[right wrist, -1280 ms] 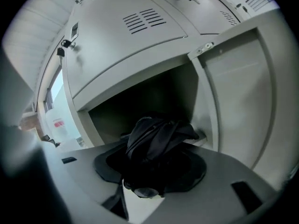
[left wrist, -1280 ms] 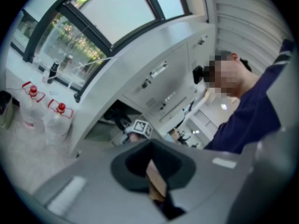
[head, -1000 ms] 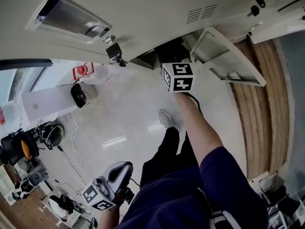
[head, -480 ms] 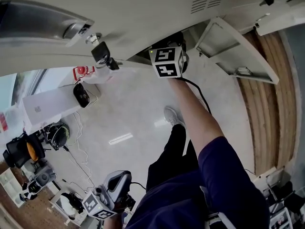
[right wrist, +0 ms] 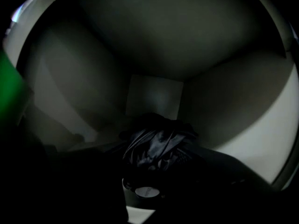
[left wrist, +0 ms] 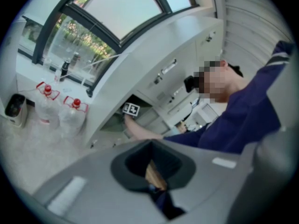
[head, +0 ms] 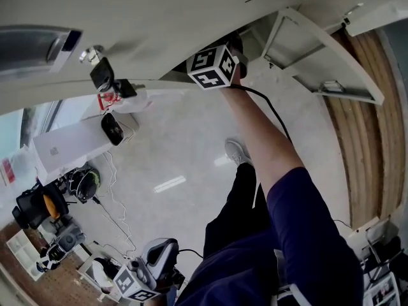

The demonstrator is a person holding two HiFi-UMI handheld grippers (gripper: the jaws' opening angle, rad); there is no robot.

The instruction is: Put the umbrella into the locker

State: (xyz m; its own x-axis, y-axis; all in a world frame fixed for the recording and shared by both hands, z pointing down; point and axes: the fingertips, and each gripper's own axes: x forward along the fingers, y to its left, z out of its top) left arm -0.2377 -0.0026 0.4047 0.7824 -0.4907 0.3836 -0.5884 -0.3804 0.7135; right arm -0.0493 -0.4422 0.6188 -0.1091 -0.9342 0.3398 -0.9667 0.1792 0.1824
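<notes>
The black folded umbrella (right wrist: pixel 159 146) lies between the dark jaws of my right gripper (right wrist: pixel 156 171), which is shut on it deep inside the dim locker compartment (right wrist: pixel 154 97). In the head view only the right gripper's marker cube (head: pixel 212 67) shows, at the mouth of the locker opening (head: pixel 191 75), with the arm stretched behind it. The locker door (head: pixel 319 62) hangs open to the right. My left gripper (head: pixel 143 279) stays low by the person's side, grey jaws together and nothing in them. The left gripper view shows those jaws (left wrist: pixel 152 169) and the far marker cube (left wrist: pixel 131 109).
A bunch of keys (head: pixel 102 75) hangs from a neighbouring locker door. Water bottles (head: pixel 111 97), a white box (head: pixel 64 145) and a black device (head: pixel 113 127) stand on the pale floor at left. Bags and cameras (head: pixel 48 209) crowd the lower left. The person's shoe (head: pixel 239 152) is below the opening.
The right gripper's cube has moved up and left into the locker opening and has rolled. The left gripper has slid toward the bottom edge of the head view.
</notes>
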